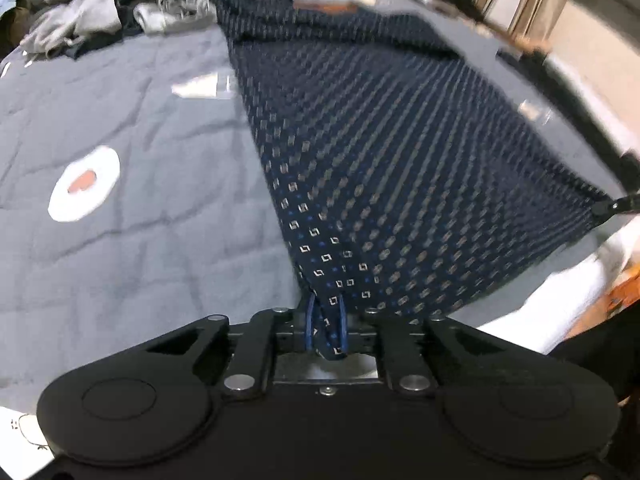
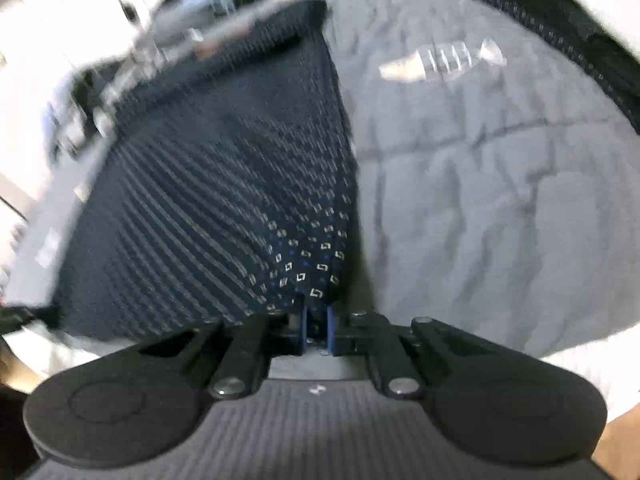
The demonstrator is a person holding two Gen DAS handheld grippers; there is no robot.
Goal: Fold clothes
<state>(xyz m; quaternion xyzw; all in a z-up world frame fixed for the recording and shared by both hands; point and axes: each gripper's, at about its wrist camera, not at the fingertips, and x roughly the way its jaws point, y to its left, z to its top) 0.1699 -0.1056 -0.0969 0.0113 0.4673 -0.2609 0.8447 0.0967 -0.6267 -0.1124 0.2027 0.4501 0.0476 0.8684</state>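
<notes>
While each gripper, left (image 1: pixel 325 330) and right (image 2: pixel 316 326), pinched a corner, the patterned garment (image 1: pixel 380 168) hung stretched above the bed (image 1: pixel 120 240), fold unfinished.

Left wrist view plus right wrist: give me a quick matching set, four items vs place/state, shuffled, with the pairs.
Items:
1. patterned navy garment
2. left gripper
3. pile of grey and dark clothes
4. white round patch with a red mark

Place or state:
A. heaped at the far left of the bed
B. printed on the grey quilt, left of the garment
C. stretched between both grippers
D. shut on a near corner of the fabric

Pairs: 1-C, 2-D, 3-A, 4-B. The right gripper pinches the other near corner.
</notes>
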